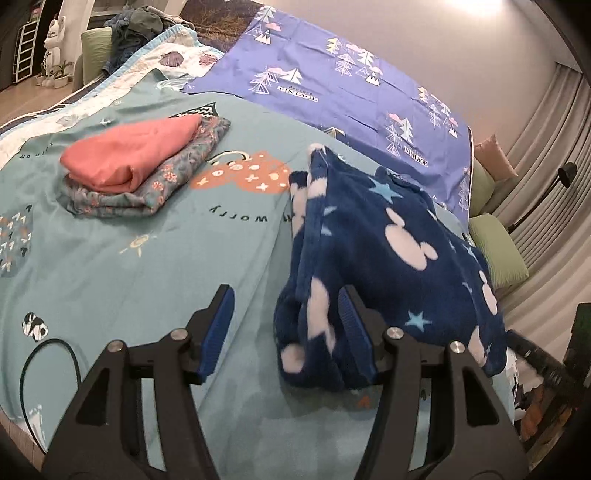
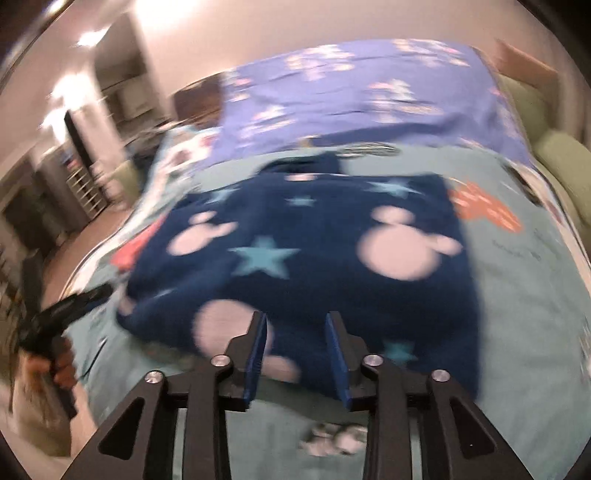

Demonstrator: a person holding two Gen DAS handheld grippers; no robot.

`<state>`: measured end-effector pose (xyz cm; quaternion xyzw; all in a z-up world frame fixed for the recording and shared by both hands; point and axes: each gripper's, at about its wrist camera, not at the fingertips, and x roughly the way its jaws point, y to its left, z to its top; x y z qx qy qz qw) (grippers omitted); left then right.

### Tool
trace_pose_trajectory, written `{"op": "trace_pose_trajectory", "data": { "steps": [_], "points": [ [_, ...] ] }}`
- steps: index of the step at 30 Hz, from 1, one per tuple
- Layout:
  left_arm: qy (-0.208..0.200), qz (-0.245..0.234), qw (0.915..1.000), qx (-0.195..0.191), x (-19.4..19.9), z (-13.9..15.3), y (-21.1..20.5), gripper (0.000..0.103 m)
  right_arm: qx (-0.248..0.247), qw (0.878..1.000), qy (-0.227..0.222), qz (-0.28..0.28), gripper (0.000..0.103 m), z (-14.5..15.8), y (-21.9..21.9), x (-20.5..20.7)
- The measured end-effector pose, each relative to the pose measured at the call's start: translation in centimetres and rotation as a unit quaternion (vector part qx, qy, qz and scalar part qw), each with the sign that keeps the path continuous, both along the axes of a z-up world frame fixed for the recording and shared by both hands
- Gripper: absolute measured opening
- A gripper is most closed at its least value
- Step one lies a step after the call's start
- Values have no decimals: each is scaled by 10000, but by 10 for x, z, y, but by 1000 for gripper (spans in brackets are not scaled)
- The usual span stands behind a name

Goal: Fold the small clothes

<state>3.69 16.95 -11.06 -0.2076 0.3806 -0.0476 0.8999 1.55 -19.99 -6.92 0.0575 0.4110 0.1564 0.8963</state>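
A navy fleece garment (image 1: 391, 236) with white mouse heads and blue stars lies partly folded on the teal bedspread (image 1: 147, 266). My left gripper (image 1: 286, 314) is open at its near left edge; the right finger (image 1: 354, 332) touches the fleece, nothing is held. In the blurred right wrist view the garment (image 2: 314, 251) lies flat, and my right gripper (image 2: 297, 350) is open just over its near edge, empty. The left gripper (image 2: 55, 314) shows at the far left there.
A folded pink garment (image 1: 129, 155) sits on a folded floral one (image 1: 147, 192) at the left. A purple sheet (image 1: 351, 85) covers the far side. Green cushions (image 1: 498, 251) lie at the right bed edge. A cluttered pile (image 1: 136, 29) sits far back.
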Motion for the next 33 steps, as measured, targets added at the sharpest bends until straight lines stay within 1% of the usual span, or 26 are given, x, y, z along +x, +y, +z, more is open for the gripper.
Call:
{"op": "trace_pose_trajectory", "data": {
  "steps": [2, 4, 5, 6, 7, 8, 9, 10, 12, 16, 18, 20, 21, 24, 25, 26, 27, 28, 29, 31, 33],
  "points": [
    [-1, -145, 9999, -59, 6, 1, 0, 60, -76, 9994, 102, 312, 35, -5, 25, 6],
    [10, -323, 9994, -92, 15, 0, -4, 63, -49, 9984, 185, 538, 35, -12, 43, 11],
    [54, -388, 9992, -85, 22, -4, -7, 65, -21, 9978, 224, 630, 35, -17, 49, 14],
    [183, -437, 9989, -13, 34, -13, -10, 65, -6, 9970, 276, 719, 35, -24, 56, 17],
    [275, -453, 9986, 55, 39, -18, -14, 65, -128, 9962, 430, 746, 35, -38, 63, 23],
    [453, -452, 9978, 181, 47, -27, -17, 65, -269, 9958, 596, 637, 35, -48, 67, 28],
    [600, -470, 9969, 199, 54, -37, -21, 66, -304, 9950, 798, 518, 35, -59, 67, 36],
    [592, -475, 9970, 141, 54, -38, -20, 66, -102, 9945, 947, 447, 35, -65, 64, 40],
    [483, -516, 9974, 103, 53, -34, -21, 66, 162, 9943, 984, 385, 36, -57, 57, 40],
    [285, -594, 9978, 42, 55, -21, -20, 66, 424, 9966, 503, 490, 36, -15, 50, 43],
    [184, -651, 9977, 57, 59, -16, -22, 66, 484, 9967, 421, 495, 36, -6, 52, 54],
    [133, -648, 9977, 129, 66, -13, -23, 66, 543, 9967, 409, 450, 36, -6, 54, 73],
    [165, -675, 9975, 142, 72, -14, -24, 66, 567, 9964, 493, 403, 36, -11, 56, 82],
    [360, -784, 9963, 35, 86, -23, -23, 66, 527, 9902, 1274, 217, 36, -56, 64, 122],
    [390, -820, 9959, 8, 89, -25, -24, 67, 614, 9896, 1288, 160, 36, -65, 63, 127],
    [389, -863, 9955, -3, 91, -25, -24, 67, 637, 9909, 1174, 158, 36, -63, 63, 126],
    [379, -884, 9954, 4, 93, -26, -24, 68, 557, 9911, 1186, 236, 37, -58, 65, 127],
    [371, -903, 9952, 14, 94, -26, -24, 69, 518, 9909, 1188, 361, 37, -48, 66, 131],
    [368, -936, 9949, 18, 96, -26, -25, 69, 578, 9912, 1117, 406, 37, -40, 66, 134],
    [361, -988, 9944, 33, 99, -27, -26, 70, 653, 9931, 898, 371, 37, -22, 61, 145],
    [369, -1034, 9939, 82, 104, -29, -29, 74, 516, 9954, 783, 215, 38, -12, 59, 165]
  ]
}}
